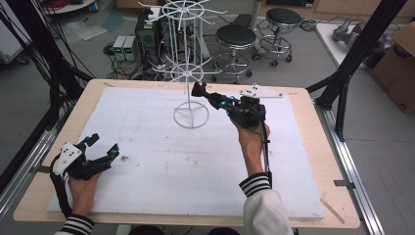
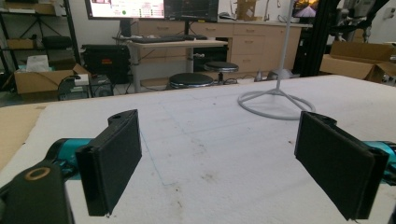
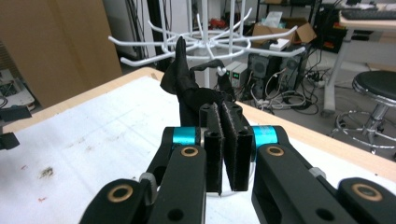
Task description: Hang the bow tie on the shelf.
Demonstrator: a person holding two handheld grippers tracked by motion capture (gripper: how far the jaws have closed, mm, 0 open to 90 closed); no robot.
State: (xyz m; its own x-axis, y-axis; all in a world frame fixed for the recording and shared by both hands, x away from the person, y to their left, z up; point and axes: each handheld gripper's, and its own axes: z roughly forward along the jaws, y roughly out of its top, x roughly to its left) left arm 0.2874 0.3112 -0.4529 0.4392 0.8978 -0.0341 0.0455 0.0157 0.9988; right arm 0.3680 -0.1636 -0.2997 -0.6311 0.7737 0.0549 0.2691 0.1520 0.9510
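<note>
Closed jaws of the right gripper (image 3: 228, 140) are pinching a black cloth item, perhaps a glove (image 3: 187, 84), just below the white wire rack's (image 1: 187, 73) lower hooks at frame centre; hanging looks nearly done, release remaining. Lower left, the left gripper (image 1: 103, 147) is resting wide open, empty. Neighbouring hook arms are crowding the approach.

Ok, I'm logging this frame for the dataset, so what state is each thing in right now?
left gripper: open, empty, low over the white foam mat.
right gripper: shut on a black cloth item, raised beside the rack.
white wire rack: upright on the mat, hooks look bare.
black cloth item: pinched at one end, its free end up by the lower hooks.
</note>
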